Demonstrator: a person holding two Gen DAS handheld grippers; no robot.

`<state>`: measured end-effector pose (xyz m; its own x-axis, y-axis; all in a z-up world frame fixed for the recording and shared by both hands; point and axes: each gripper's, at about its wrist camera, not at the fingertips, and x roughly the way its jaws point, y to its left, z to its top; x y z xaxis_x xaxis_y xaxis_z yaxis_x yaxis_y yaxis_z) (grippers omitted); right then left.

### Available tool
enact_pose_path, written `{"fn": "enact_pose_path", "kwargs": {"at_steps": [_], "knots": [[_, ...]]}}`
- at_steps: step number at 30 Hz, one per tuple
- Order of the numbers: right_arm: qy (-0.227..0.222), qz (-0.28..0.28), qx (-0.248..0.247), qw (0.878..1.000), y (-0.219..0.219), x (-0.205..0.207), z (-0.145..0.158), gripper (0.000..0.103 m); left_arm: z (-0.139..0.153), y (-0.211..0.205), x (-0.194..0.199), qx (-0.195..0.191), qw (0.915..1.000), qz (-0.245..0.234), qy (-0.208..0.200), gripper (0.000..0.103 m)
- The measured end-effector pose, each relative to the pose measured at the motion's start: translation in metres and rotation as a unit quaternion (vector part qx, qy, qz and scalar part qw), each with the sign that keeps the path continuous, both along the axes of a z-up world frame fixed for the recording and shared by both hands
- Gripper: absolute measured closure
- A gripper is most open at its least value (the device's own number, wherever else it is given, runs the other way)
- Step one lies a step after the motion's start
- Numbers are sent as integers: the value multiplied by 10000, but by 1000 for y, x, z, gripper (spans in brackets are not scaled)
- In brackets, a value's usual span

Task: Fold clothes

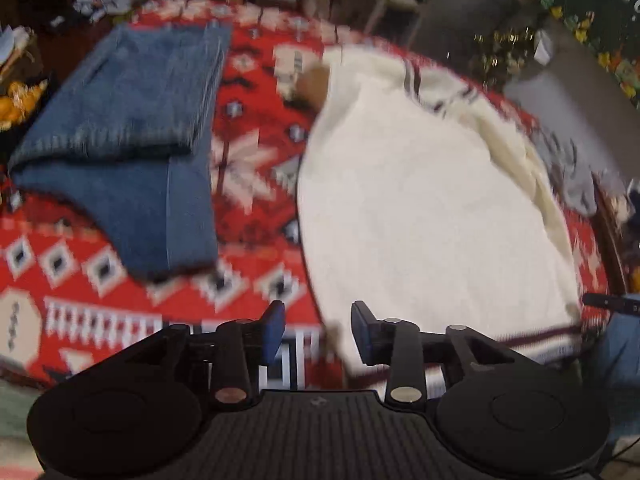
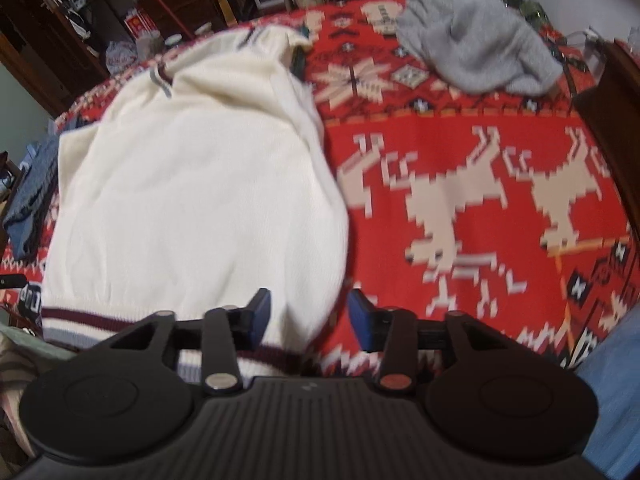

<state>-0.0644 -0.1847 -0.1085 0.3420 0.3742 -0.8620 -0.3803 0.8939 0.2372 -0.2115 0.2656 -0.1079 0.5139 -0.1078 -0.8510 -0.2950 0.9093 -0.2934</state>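
A cream knitted sweater with dark red and grey stripes at hem and collar lies flat on the red patterned blanket. It also shows in the right wrist view. My left gripper is open and empty, over the sweater's near left hem corner. My right gripper is open and empty, over the sweater's near right hem corner. Folded blue jeans lie to the left of the sweater. A crumpled grey garment lies at the far right of the blanket.
Dark wooden furniture stands at the blanket's right edge. Cluttered shelves and chairs stand behind the surface. A person's blue-clad leg is at the near right.
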Motion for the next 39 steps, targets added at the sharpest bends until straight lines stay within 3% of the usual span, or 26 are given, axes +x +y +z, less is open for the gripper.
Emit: {"fn": "enact_pose_path", "kwargs": {"at_steps": [4, 10, 13, 16, 22, 28, 32, 39], "knots": [[-306, 157, 51, 9994, 11, 20, 23, 50, 22, 9, 26, 243, 9991, 65, -355, 64], [-755, 250, 315, 9963, 42, 83, 58, 50, 51, 26, 83, 388, 9968, 73, -697, 59], [-1025, 303, 392, 9935, 60, 120, 72, 50, 62, 29, 118, 744, 9928, -121, -934, 54], [-1073, 154, 542, 9926, 77, 160, 71, 50, 62, 34, 157, 1030, 9901, -277, -909, 53], [-1101, 250, 157, 9935, 112, 231, 41, 50, 47, 35, 229, 1246, 9870, -635, -786, 55], [-1265, 200, -31, 9918, 129, 271, 1, 51, 31, 27, 283, 1438, 9783, -936, -1163, 40], [-1411, 113, 118, 9899, 130, 284, -17, 51, 13, 25, 321, 1479, 9779, -1076, -1015, 40], [-1502, 70, 222, 9884, 127, 296, -39, 51, -21, 14, 344, 1845, 9652, -1636, -874, 41]]}}
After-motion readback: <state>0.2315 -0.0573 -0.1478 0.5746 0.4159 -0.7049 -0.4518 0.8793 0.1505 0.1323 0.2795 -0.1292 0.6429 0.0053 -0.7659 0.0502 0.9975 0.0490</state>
